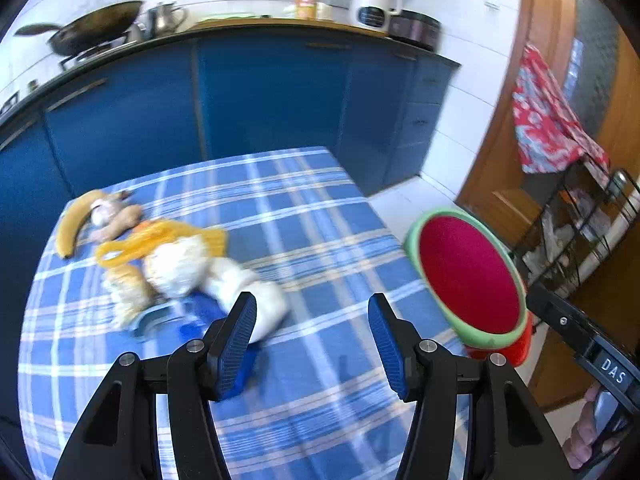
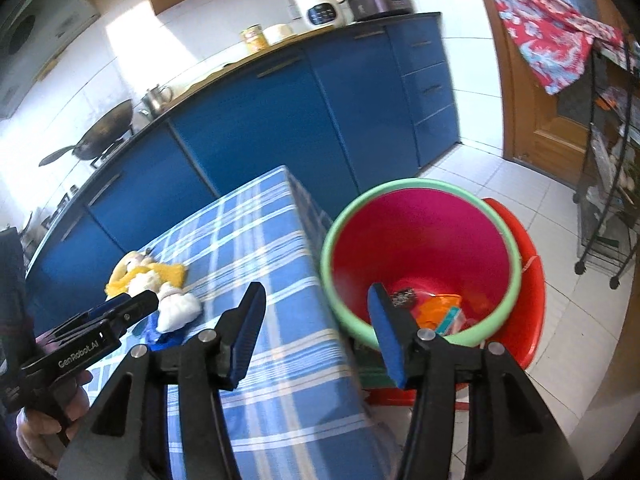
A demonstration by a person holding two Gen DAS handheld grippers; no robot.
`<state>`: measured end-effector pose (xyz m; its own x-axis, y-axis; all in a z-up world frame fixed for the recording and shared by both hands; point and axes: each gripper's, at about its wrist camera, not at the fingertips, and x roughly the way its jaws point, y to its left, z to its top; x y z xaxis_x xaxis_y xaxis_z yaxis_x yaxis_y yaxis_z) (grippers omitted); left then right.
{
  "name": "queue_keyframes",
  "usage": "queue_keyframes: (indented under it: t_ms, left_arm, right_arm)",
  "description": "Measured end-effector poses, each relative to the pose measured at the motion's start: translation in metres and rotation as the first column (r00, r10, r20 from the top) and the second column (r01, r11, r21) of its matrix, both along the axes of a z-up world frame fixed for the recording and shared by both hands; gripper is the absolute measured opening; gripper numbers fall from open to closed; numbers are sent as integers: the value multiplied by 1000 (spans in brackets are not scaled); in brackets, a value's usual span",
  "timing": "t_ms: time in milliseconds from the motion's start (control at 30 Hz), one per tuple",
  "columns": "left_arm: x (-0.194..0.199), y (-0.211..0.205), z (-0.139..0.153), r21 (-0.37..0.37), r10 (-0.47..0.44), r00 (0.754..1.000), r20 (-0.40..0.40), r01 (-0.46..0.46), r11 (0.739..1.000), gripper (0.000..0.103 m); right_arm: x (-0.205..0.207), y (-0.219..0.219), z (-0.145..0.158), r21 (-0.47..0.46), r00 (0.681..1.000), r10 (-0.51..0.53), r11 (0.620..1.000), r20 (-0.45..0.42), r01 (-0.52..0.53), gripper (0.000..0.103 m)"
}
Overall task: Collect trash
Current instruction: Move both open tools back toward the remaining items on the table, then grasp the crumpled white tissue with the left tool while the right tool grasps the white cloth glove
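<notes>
1. The left gripper point(image 1: 312, 340) hangs over the counter point(image 1: 320, 240), which has a blue checked cloth on it. Its jaws are open and hold nothing.
2. The right gripper point(image 2: 316, 328) hangs over the edge of the counter point(image 2: 256, 248) and the red bin point(image 2: 420, 240). Its jaws are open too, with nothing in them.
3. The trash pile point(image 1: 172, 256) lies on the cloth at about 10 o'clock from the left gripper. It has white crumpled paper point(image 1: 176, 268), a yellow peel point(image 1: 160, 236) and something blue point(image 1: 208, 312) just under the left jaw.
4. A banana point(image 1: 74, 224) lies at the far left end of the pile, near the cloth's edge.
5. The red bin has a green rim and stands on the floor just beside the counter, at 3 o'clock from the pile.
6. Inside the bin, at the bottom, lie an orange wrapper point(image 2: 438, 308) and a small dark piece point(image 2: 404, 296).
7. The bin sits in a red basin point(image 2: 528, 280).
</notes>
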<state>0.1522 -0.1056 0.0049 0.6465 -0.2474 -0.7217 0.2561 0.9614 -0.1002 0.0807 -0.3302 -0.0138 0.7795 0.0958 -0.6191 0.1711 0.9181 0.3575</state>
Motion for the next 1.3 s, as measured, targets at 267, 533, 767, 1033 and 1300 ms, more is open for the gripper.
queue_keyframes:
  t_ms: [267,533,767,1033,1300]
  left_arm:
    - [0,54,-1,-9,115,993,2,-115,993,59]
    - [8,103,-13,-9,223,975,-19,-223,975,59]
    - [27,135,-34,-4,295,954,-59,-296,955,59]
    - [52,147,-52,-31,304,948,-99,-308,951,59]
    - [71,147,-65,-47,283,952,-114,-289,956,59]
  right_arm:
    - [14,39,6,-14,997,81,997,1,-81,56]
    - [35,74,1,-22,988,154,988,-25,-154,57]
    - [63,105,-11,-17,974,218,976,-63,-219,58]
    - [95,131,-27,-6,955,273,961,-115,-275,58]
    - [121,153,-43,19,934,323,946,-153,-324,58]
